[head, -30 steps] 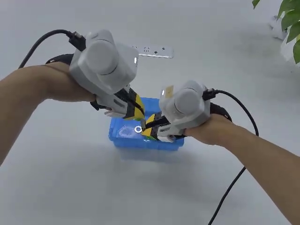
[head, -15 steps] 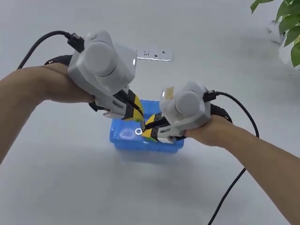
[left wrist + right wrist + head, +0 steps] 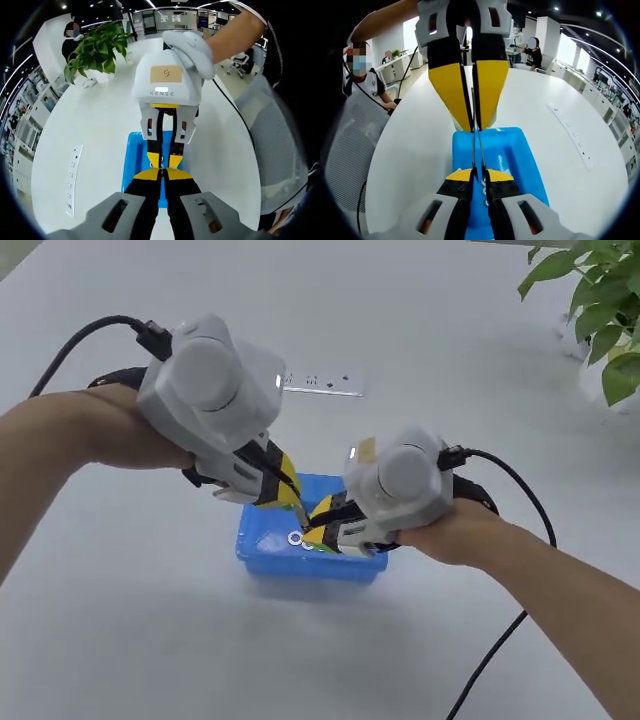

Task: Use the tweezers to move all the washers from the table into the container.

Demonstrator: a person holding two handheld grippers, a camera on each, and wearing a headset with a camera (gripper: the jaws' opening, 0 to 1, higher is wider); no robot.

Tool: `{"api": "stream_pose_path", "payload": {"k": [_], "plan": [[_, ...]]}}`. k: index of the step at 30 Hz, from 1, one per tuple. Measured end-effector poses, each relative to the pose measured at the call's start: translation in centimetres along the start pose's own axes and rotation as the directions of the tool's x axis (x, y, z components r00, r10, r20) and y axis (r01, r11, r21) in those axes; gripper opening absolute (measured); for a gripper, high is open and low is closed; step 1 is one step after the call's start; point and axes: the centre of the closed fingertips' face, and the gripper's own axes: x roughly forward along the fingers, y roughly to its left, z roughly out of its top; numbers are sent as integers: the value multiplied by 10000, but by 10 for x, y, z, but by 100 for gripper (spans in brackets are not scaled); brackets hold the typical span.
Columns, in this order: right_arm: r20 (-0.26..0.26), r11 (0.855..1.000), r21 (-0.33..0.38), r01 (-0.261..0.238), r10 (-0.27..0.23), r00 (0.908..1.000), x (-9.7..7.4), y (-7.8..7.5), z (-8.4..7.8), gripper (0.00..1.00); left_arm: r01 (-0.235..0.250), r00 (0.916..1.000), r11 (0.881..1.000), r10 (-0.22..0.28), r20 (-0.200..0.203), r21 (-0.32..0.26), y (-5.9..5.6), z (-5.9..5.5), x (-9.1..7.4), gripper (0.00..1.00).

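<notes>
Head view: left tongs (image 3: 284, 497) and right tongs (image 3: 318, 527) meet tip to tip over the container (image 3: 300, 566).
Left grip: clenched on the tweezers (image 3: 474, 150), at their far end as seen in the right gripper view.
Right grip: clenched across the tweezers' two arms, at the near end.
Task item: washer (image 3: 296, 538) inside the container's outline, just under the tong tips; lying or held, cannot tell.
Container: blue, open-topped, on the white surface (image 3: 140, 640).
Background: power strip (image 3: 322, 384) behind the grippers.
</notes>
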Motion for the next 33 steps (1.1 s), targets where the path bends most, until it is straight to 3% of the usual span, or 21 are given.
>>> {"api": "stream_pose_path", "payload": {"k": [19,33], "plan": [[497,9992,-367,183,-165,9986,-24,20,27,11,-174,9998,9998,174,105,47,-20,13,-26,6],[31,9945,-1041,154,-152,9999,-35,41,24,7,-133,9999,9999,133,-2,27,-41,9,-30,6]]}}
